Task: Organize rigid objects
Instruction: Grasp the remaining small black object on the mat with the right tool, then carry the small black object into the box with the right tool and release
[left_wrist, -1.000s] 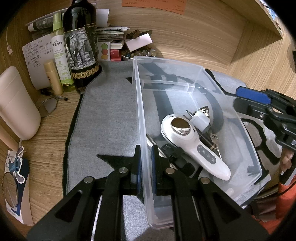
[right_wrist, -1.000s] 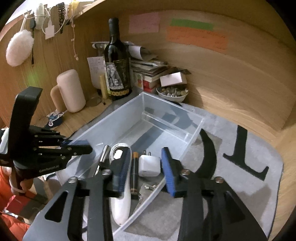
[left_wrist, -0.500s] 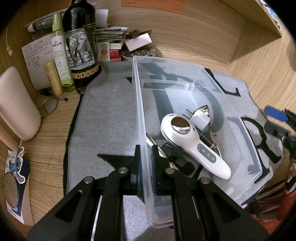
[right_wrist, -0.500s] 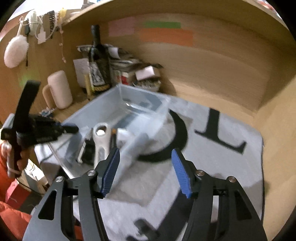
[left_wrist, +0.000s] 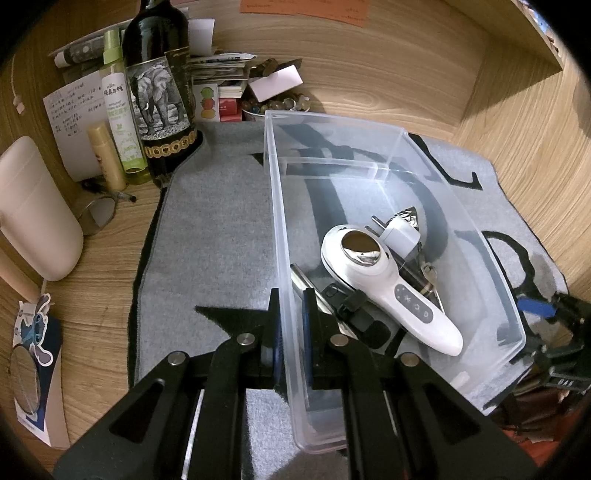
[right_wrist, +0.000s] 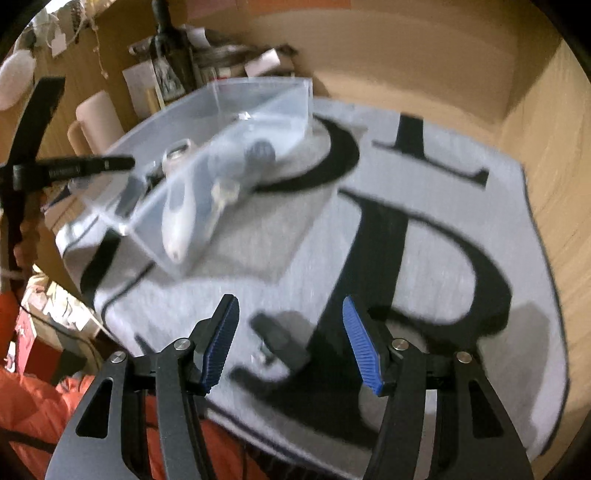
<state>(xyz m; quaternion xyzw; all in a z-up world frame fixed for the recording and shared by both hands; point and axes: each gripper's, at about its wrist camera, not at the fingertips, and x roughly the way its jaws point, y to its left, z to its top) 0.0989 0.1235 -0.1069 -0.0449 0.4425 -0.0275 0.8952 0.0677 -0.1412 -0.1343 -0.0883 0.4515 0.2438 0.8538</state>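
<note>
Down at the bottom of my right wrist view, my right gripper (right_wrist: 290, 339) stands released, its blue ribbed pads (right_wrist: 360, 345) apart with nothing pressed between them. Just beyond them, low in the centre, lies a small black object (right_wrist: 280, 341) on the grey mat (right_wrist: 424, 192); blur keeps me from naming it, though it looks like a flat, hard plastic piece with a small pale bit beside it. I judge it light and stiff, likely to skid on the felt-like pile, so I would take it across its narrow width, pads square to its long sides.

My left gripper (left_wrist: 291, 332) is clenched on the near side wall of the clear plastic bin (left_wrist: 454, 206), one finger outside, one inside. That wall is thin, smooth and springy; a pinch low on the rim should steady it, but it could flex.

Inside the bin, right of centre in the left view, rest the white handheld device (left_wrist: 391, 291), glossy and rounded with a polished metal head, a white plug adapter (left_wrist: 400, 234) with bare prongs, and a black strapped item (left_wrist: 354, 314). All look hard and slippery.

Farthest off, at upper left, stand a dark wine bottle (left_wrist: 162, 85) with an elephant label, and a green spray bottle (left_wrist: 120, 114), against the wooden wall.
</note>
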